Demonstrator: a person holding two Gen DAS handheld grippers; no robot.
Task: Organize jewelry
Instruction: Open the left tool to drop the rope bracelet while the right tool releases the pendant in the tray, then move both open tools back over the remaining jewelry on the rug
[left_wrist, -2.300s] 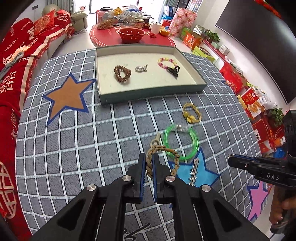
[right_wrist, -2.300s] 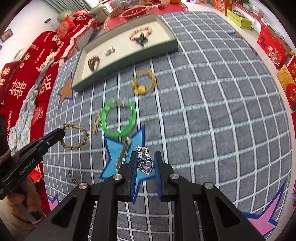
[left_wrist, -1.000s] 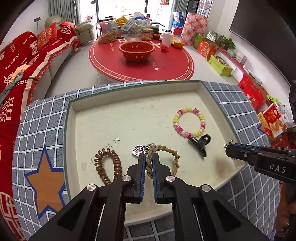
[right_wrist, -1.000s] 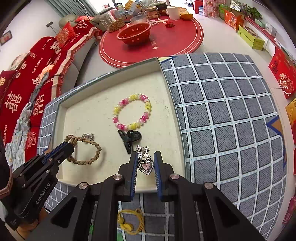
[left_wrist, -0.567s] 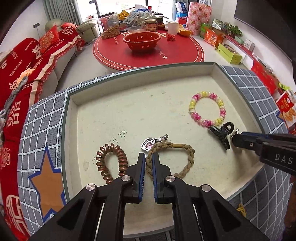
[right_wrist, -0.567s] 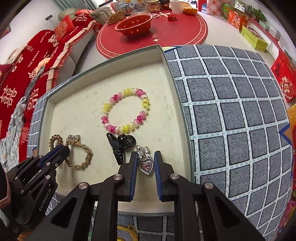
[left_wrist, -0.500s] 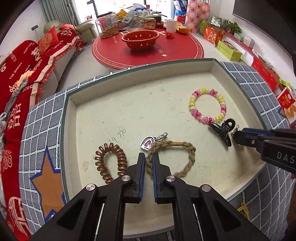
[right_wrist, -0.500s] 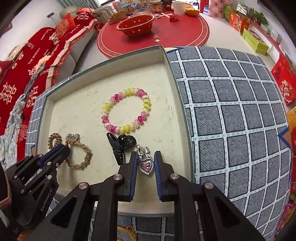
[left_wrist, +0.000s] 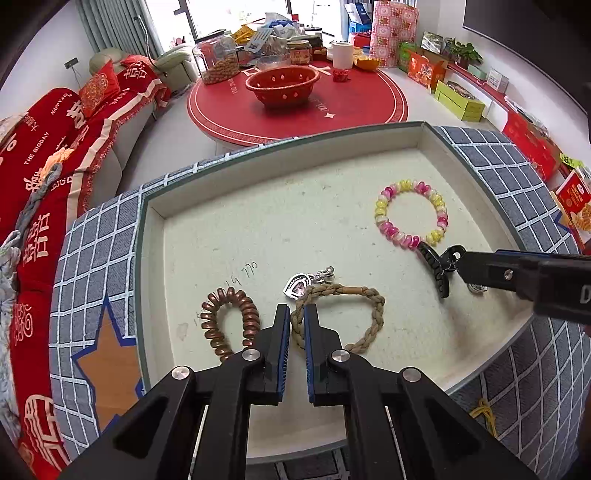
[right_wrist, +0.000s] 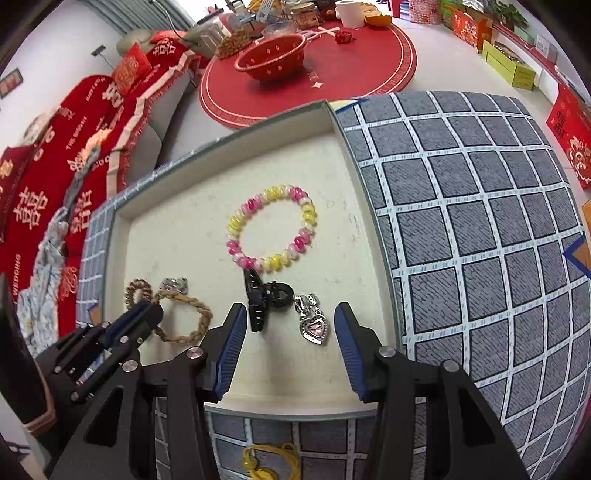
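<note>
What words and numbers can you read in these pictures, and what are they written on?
"THE BIGDAY" and "HAPPY": white print on the red sofa cover.
"WEDDING": on the same cover, at the right wrist view's left edge.
"19 770": handwritten on the tray floor; the first digits are faint.
"D": cut-off white letter on the right gripper.
Chinese characters on the cover, and box labels in the background: too small or blurred for me to read.

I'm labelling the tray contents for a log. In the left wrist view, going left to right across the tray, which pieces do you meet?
Copper spiral hair tie → silver heart pendant → braided rope bracelet → pink and yellow bead bracelet → black claw clip, all lying in the tray.
</note>
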